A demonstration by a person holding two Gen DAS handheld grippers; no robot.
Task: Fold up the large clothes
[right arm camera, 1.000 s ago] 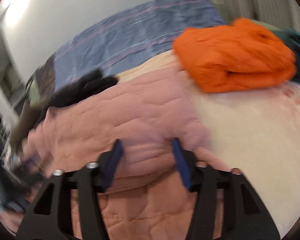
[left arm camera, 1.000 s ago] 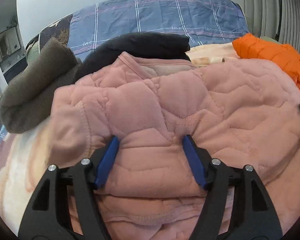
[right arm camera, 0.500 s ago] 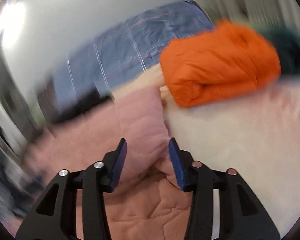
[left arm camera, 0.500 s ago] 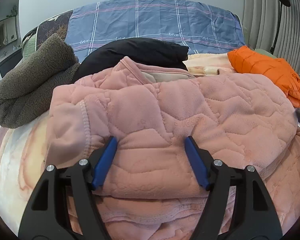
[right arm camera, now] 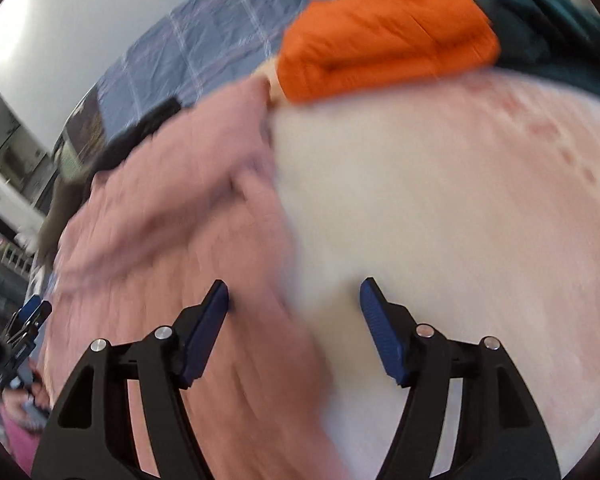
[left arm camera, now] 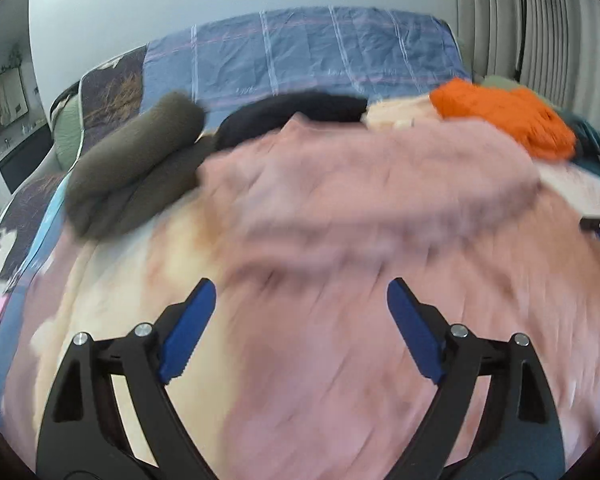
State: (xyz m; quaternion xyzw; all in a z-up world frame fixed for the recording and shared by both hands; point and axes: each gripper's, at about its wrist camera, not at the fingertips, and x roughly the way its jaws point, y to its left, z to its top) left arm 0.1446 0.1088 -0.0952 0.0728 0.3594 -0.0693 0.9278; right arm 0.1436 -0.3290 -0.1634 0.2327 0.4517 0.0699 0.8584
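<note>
Pink quilted garment (left arm camera: pixel 364 184) lying folded in a lump on the bed (right arm camera: pixel 440 220), blurry in both views. Left gripper (left arm camera: pixel 302 320) hanging over the near edge of it, jaws spread wide and just been opening, nothing pinched between the blue pads (left arm camera: pixel 188 332). Same deal with the right gripper (right arm camera: pixel 294 320): jaws apart, just been opening, hovering over the pink edge where it meets the cream blanket, not clamped on anything. Behind the pink one: orange puffer jacket (right arm camera: pixel 384 36) folded up, just beside the pink garment's far corner, with a dark teal garment (right arm camera: pixel 552 36) next to it. On the other side, a brown fleece bundle (left arm camera: pixel 136 164) and a black garment (left arm camera: pixel 292 116). Blue plaid cover (left arm camera: pixel 308 56) across the head of the bed. No containers anywhere, just piles on the bed.
</note>
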